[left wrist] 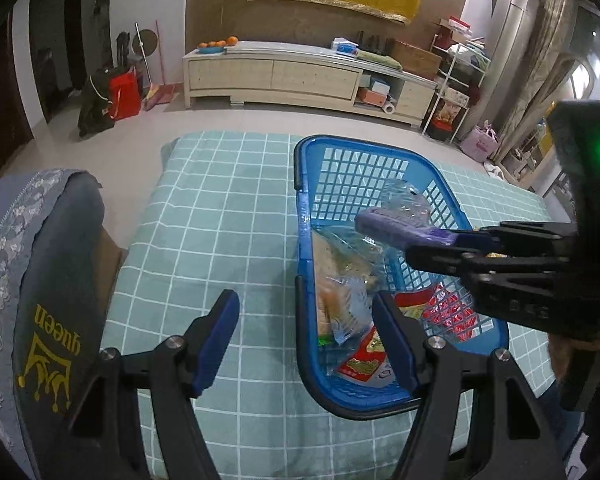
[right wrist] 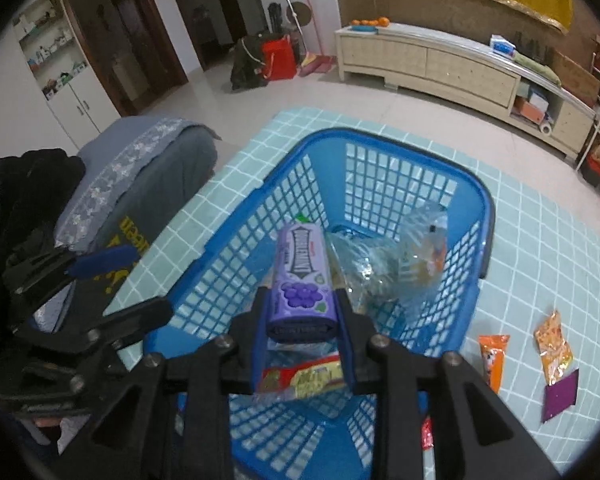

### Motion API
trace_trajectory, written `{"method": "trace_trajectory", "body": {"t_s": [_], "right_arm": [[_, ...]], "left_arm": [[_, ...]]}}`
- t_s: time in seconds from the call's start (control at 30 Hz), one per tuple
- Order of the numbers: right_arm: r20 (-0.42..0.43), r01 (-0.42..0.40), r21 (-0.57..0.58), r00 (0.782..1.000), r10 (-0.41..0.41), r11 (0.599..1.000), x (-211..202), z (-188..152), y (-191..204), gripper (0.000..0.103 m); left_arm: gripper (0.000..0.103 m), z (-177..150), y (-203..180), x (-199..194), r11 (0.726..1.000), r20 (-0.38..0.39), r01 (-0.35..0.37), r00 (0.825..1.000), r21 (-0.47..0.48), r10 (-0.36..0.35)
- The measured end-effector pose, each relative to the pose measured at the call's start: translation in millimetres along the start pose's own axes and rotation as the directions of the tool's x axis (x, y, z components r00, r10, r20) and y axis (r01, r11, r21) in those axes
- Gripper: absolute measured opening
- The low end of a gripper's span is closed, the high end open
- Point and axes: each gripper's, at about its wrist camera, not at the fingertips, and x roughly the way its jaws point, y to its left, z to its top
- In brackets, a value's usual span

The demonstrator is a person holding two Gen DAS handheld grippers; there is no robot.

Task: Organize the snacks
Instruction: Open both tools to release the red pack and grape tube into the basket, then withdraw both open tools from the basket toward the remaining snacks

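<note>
Ahead of the left claw [left wrist: 306, 344], in the left wrist view, a blue basket [left wrist: 384, 152] sits on a surface covered with a teal checked cloth [left wrist: 220, 220]. This claw stands open and empty; its right-hand finger hangs over the basket's near end, its left-hand finger over bare cloth. Inside the basket lie a clear crinkled bag [left wrist: 344, 276] and a red packet [left wrist: 364, 364]. From the right, the right claw reaches in over the basket, gripping a purple gum box [left wrist: 396, 228] end-on. Left of the open claw a grey-blue cushion [left wrist: 40, 280] shows gold lettering.

Between the fingers of the right claw [right wrist: 302, 340], in the right wrist view, the purple gum box [right wrist: 300, 280] is clamped at its near end and juts forward above the basket [right wrist: 400, 148]. It looks stiff, light and smooth-faced, so a hold across its narrow sides seems safest; the film-wrapped snacks below would likely crumple and slide. Right of this claw, on the cloth outside the basket, lie an orange packet [right wrist: 494, 360], an orange patterned pouch [right wrist: 554, 348] and a purple sachet [right wrist: 560, 396].

Both claws hide the basket's near floor. Labels on the red packet and the loose snacks are too small to read. A red scrap at this claw's lower right is cut off.
</note>
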Motion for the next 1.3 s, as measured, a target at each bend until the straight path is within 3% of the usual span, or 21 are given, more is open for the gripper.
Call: {"method": "trace_trajectory", "body": {"t_s": [0.23,0.27,0.3,0.37,0.73,0.93,1.3], "right_arm": [[-0.044,0.033,0.001,0.998,-0.033,0.999,23.1,4.1,-0.5,0.035],[-0.041,0.05,-0.001,0.998,-0.05,0.999,24.2,4.8,-0.6,0.04],[-0.041,0.057,-0.005,0.998,-0.057,0.998,24.2,4.9,-1.3,0.06],[-0.04,0.057,0.002,0.998,-0.057,0.998,20.1,4.0,-4.6,0.085],[0.052,0.105,0.012,0.993,-0.106,0.994,-49.7,-14.3,-23.0,0.095],[0.089,0.125,0.045,0.988,-0.129,0.991,-86.5,-30.3,-41.2,0.096],[0.138,0.159,0.105,0.975,-0.173,0.982,-137.4,-71.2,-81.0,0.099]], "left_arm": [[0.067,0.0,4.1,11.6,1.0,-0.016,-0.002,1.0,0.005,0.002],[0.067,-0.6,3.8,12.4,1.0,-0.019,-0.006,1.0,0.004,0.006],[0.067,-1.6,1.5,11.2,1.0,-0.02,-0.007,1.0,0.004,0.007],[0.067,-2.8,-0.5,9.0,1.0,-0.02,-0.002,1.0,0.002,0.002],[0.069,-6.7,-29.9,-16.9,0.999,0.035,0.006,0.999,0.034,-0.008],[0.082,-6.4,-68.4,-34.9,0.995,0.075,0.017,0.997,0.095,-0.024],[0.083,-3.4,-138.5,-39.3,0.986,0.067,0.083,0.993,0.145,-0.094]]}}
